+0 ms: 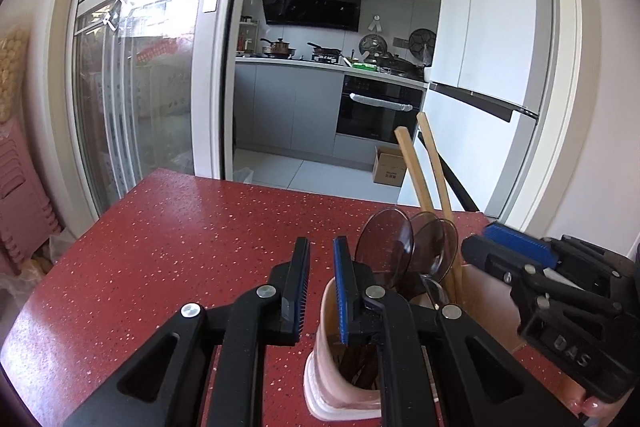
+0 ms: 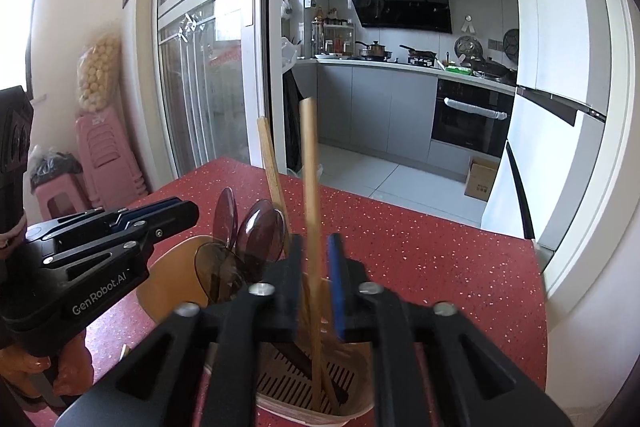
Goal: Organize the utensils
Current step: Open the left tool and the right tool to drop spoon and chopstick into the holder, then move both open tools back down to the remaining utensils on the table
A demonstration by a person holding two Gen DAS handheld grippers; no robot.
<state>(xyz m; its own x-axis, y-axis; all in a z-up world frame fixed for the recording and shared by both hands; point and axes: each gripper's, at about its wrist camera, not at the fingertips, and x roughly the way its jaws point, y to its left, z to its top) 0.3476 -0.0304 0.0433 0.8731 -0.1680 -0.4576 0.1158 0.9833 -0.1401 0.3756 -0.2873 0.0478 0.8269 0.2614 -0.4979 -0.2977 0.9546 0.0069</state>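
1. Nearest the cameras, the left tool (image 1: 321, 287) stands with its fingers spread, one on either side of the near wall of the pink utensil holder (image 1: 326, 359); the wall sits in the gap, and no pinch on it can be made out.
2. The right tool (image 2: 314, 283) hangs over the same holder (image 2: 320, 411), its fingers apart on either side of a bamboo chopstick (image 2: 311, 187) that stands in the gap. The shaft is blurred, and whether the pads touch it cannot be told; it looks loose between them.
3. Inside the holder, that chopstick's lower end already rests on the slotted floor, beside a second chopstick (image 2: 269, 163) leaning left.
4. Just beyond, three translucent brown spoons (image 2: 256, 227) stand bowl-up in the holder.
5. Around the holder, the red speckled counter (image 1: 180, 227) shows no other utensil lying on it in either view.
6. As a judgement, the sorting is nearly finished: spoons and chopsticks are upright in the holder, and what seems left is drawing both tools clear.
7. Farthest off, an open sliding door gives onto a kitchen with an oven (image 1: 376, 111) and a white fridge (image 1: 488, 67).
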